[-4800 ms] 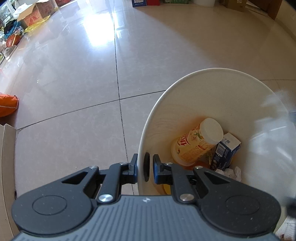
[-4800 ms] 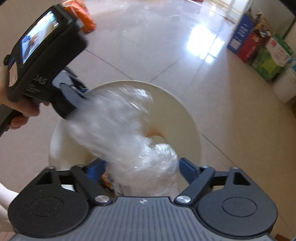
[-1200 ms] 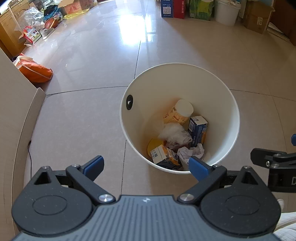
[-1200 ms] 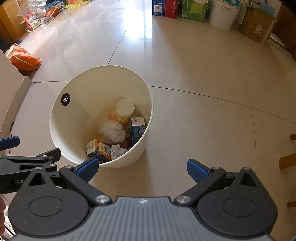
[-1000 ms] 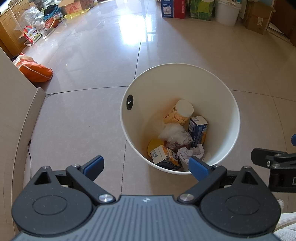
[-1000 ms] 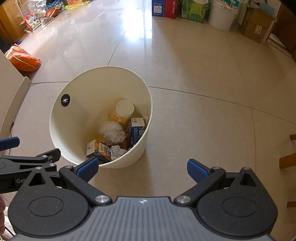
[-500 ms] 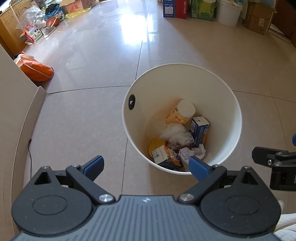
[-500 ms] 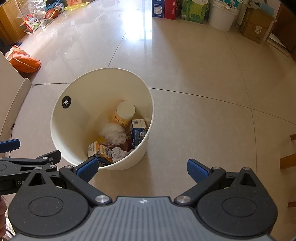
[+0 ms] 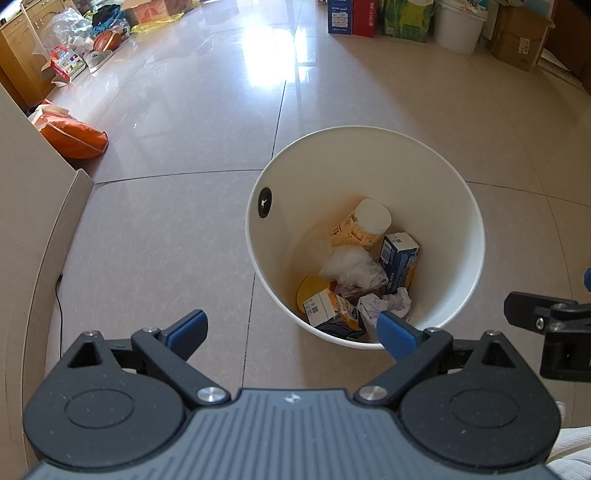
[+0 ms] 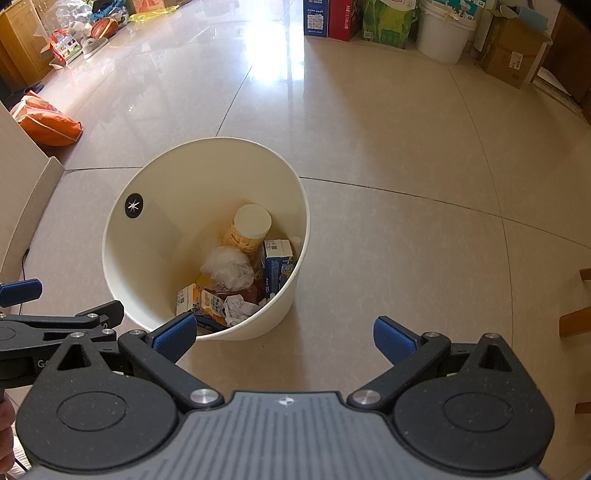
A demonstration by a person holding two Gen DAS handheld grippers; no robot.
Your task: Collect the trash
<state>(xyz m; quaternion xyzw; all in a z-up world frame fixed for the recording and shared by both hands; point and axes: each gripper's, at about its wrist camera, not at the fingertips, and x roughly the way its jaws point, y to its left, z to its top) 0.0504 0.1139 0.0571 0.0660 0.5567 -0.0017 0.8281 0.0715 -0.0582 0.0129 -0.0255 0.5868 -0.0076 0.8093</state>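
Glossy beige floor tiles (image 9: 177,229) run back to a wall lined with cartons, a white pail (image 10: 445,31) and an orange bag (image 9: 72,134) off to the left. On them stands the cream waste bin (image 9: 454,236), upright, with a round black sticker (image 9: 264,202) on its inner wall.

Trash already lies at the bottom: a yellow jar with a white lid (image 9: 364,225), a blue carton (image 9: 399,258), a ball of clear plastic wrap (image 9: 351,264), a small orange-and-white carton (image 9: 328,306) and crumpled paper (image 9: 386,302).

Both tools hang above and short of the bin, empty. The left gripper (image 9: 291,330) has its blue pads spread wide, and the right gripper (image 10: 284,336) likewise stands wide apart with nothing between its fingers.

By my reading, a drop is finished and no piece is in hand; no loose litter shows on the near floor. The next move calls for finding another item elsewhere and closing on it, or stopping if none remains.

Printing on the cartons and jar is too small to read; the left tool's body in the right view shows only the letter "G"
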